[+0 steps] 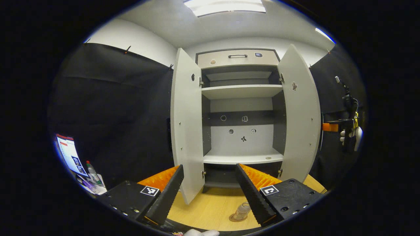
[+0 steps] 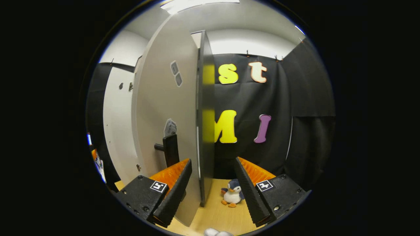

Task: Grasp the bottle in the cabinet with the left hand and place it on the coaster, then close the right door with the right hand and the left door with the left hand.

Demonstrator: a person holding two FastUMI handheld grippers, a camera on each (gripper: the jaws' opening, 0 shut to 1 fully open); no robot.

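The clear plastic bottle (image 1: 243, 209) already stands on the round brown coaster (image 1: 237, 218), just beside my left tongs (image 1: 210, 191), which hang apart and empty. My right tongs (image 2: 213, 190) gape astride the white cabinet's right door (image 2: 164, 108), still open, like the left door (image 1: 187, 124). Pale wooden tabletop (image 1: 210, 209), black-draped booth.

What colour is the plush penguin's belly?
White, with a dark head; the penguin shows best in the right gripper view.

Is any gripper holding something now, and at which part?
Nothing is held. The left gripper is open above the bottle; the right gripper is open around the right door's edge.
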